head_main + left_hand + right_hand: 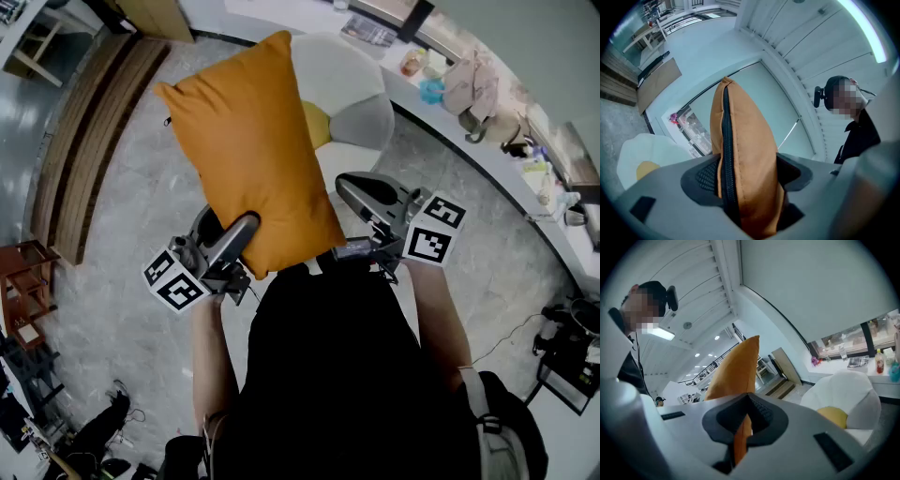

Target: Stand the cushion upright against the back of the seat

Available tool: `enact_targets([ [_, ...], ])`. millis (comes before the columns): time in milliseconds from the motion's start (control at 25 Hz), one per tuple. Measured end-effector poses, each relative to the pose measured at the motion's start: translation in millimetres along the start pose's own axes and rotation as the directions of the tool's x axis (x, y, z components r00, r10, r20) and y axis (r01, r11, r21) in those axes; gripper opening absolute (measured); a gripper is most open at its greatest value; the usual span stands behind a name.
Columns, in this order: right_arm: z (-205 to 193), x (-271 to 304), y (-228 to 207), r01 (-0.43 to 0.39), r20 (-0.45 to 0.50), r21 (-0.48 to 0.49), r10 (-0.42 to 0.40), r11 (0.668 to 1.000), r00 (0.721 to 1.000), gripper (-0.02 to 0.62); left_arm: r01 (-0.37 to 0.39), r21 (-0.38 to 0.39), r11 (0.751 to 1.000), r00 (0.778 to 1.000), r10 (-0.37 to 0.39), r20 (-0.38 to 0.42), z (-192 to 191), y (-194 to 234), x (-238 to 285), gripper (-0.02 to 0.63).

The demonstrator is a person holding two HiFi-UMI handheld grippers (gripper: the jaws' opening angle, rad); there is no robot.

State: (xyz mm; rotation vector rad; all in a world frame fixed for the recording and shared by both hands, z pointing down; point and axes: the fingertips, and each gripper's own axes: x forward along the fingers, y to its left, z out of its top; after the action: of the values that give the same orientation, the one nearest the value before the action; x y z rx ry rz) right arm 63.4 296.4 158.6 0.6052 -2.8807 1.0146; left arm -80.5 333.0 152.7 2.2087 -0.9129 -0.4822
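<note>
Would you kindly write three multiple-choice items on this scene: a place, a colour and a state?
1. Where is the cushion? A. on the floor B. held up by both grippers C. on the counter
2. What colour is the round patch on the white seat? A. blue B. yellow C. black
3. How do the right gripper's jaws stand? A. wide apart, empty B. around a bottle C. shut on the cushion's thin edge
B: the left gripper and the right clamp its lower edge. B: the patch shows yellow. C: they pinch orange fabric.
</note>
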Motion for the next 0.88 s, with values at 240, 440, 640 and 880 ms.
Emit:
enact_targets([
  [240, 2, 0, 2, -0.007, -0.002, -0.009, 0.007, 1.000, 1.000, 0.017, 0.000, 0.000, 1.000, 1.000, 0.000, -0.002, 0, -1, 1, 0.348],
  [440, 0, 0, -1, 0.008, -0.001, 0.023, -0.008, 1.000, 1.000, 0.017, 0.000, -0.003, 1.000, 1.000, 0.000, -0.001, -2, -2, 0, 0.348],
  [640, 2, -1, -5, 0.011, 0.019, 0.054, -0.012, 0.998, 1.000, 0.018, -0.003, -0.010, 1.000, 1.000, 0.003, 0.000, -3, 1, -2, 0.350],
  [880, 5, -3, -9, 0.006, 0.028, 0.066, -0.008, 0.998, 1.000, 0.020, -0.006, -0.008, 1.000, 1.000, 0.006, 0.003, -1, 2, -1, 0.350],
])
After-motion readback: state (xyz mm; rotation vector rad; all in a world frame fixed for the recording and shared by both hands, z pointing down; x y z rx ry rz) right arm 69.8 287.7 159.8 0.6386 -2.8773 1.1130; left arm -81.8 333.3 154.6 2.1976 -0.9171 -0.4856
